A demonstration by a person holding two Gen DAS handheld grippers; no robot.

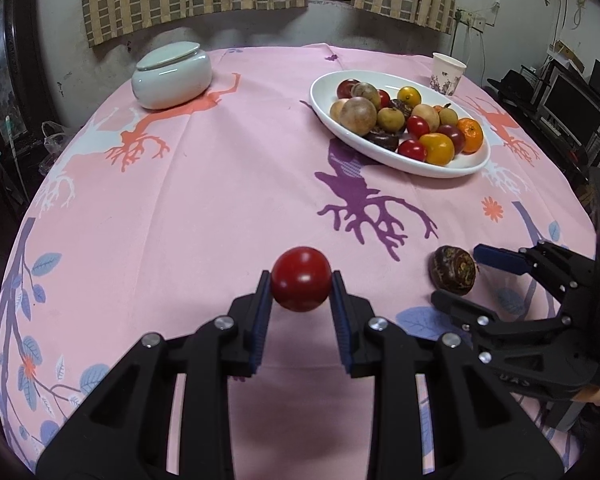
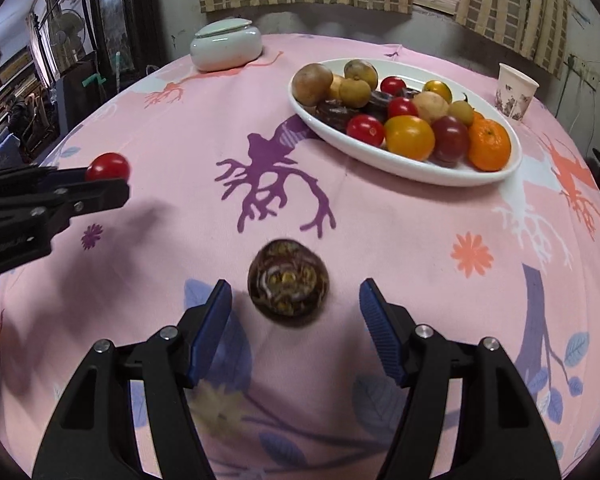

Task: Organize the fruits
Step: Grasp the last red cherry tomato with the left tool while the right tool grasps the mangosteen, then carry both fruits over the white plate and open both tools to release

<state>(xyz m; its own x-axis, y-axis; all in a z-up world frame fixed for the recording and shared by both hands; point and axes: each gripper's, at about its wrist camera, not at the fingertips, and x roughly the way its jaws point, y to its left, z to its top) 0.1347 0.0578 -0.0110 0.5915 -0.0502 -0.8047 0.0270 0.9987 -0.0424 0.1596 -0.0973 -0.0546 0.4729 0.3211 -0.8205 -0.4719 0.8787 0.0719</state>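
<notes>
Left fingers [image 1: 301, 289]: I pinch a red tomato [image 1: 301, 278] above the table [image 1: 220, 184].
Right fingers [image 2: 296, 298]: spread apart around a dark fruit [image 2: 288, 282].
Plate [image 2: 380, 160]: piled fruit, far side.

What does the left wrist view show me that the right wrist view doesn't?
Left wrist only: the left gripper head-on, both pads against the red tomato, and computer monitors at the far right.

Right wrist only: the open right gripper framing the dark brown fruit without touching it, and a fan at the far left.

Both: the white plate of fruit, lidded jar, paper cup, pink tablecloth.
</notes>
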